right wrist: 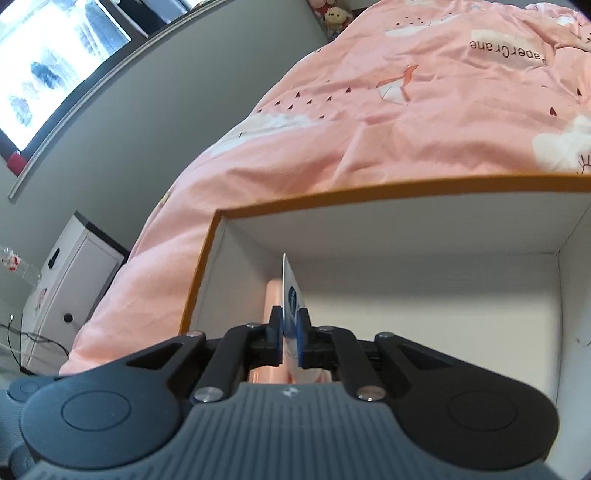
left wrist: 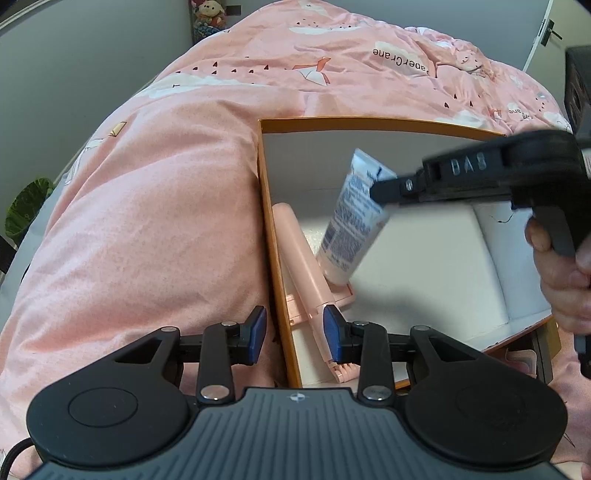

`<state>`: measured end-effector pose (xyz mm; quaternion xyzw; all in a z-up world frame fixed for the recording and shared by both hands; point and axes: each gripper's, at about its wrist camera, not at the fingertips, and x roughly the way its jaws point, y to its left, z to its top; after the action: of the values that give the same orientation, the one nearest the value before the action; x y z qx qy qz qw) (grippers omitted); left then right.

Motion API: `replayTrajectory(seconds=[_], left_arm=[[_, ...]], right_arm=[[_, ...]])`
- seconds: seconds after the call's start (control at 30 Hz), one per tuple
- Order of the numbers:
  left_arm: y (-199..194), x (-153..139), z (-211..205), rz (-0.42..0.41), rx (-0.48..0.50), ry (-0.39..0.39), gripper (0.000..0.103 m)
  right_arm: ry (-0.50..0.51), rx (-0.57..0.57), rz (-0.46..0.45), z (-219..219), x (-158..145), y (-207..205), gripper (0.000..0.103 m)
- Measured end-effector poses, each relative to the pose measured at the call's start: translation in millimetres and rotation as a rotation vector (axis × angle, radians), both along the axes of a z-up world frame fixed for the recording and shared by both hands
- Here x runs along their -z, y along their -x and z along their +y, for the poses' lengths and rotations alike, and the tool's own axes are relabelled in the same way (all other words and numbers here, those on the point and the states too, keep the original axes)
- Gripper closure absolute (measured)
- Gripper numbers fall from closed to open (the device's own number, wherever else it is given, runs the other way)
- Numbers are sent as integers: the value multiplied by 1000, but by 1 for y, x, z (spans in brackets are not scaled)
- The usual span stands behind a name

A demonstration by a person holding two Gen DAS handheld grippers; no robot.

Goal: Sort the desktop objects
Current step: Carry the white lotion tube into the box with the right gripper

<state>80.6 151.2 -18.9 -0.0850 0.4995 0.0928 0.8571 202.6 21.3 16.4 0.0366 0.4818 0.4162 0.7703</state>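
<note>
two grippers, one box, two items in play. nearest in the left wrist view, the left gripper has its blue pads partly apart, straddling the orange left wall of the box; whether the pads press on that wall i cannot tell. just past the right pad lies one pink folded device along the left inner wall on the white floor. only this view shows the right gripper from the side, reaching in from the right with a person's hand on its handle, raised letters on its body reading roughly "das". it holds one white tube near its crimped end, tilted, cap end down over the pink device; the blue print is too blurred to read.

the right wrist view shows that grip edge-on: jaws nearly together, pinching the flat tube, the pink device just beyond. only here appear a bright window and a white cabinet. farthest, the pink quilt carries "papercrane", printed upside down; a plush toy sits at the far end.
</note>
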Motion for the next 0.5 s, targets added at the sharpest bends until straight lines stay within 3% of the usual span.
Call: replayTrajectory(seconds=[0.23, 0.33, 0.4, 0.5], left_arm=[[-1, -1, 0, -2, -10, 7, 64], [-2, -1, 1, 2, -15, 7, 64], [-2, -1, 1, -1, -13, 9, 64], [-1, -3, 1, -6, -11, 12, 64]], right_arm=[[6, 23, -124, 17, -8, -9, 97], [-2, -15, -124, 29, -3, -10, 96], [26, -56, -198, 37, -1, -2, 97], [38, -83, -231, 39, 3, 5, 95]])
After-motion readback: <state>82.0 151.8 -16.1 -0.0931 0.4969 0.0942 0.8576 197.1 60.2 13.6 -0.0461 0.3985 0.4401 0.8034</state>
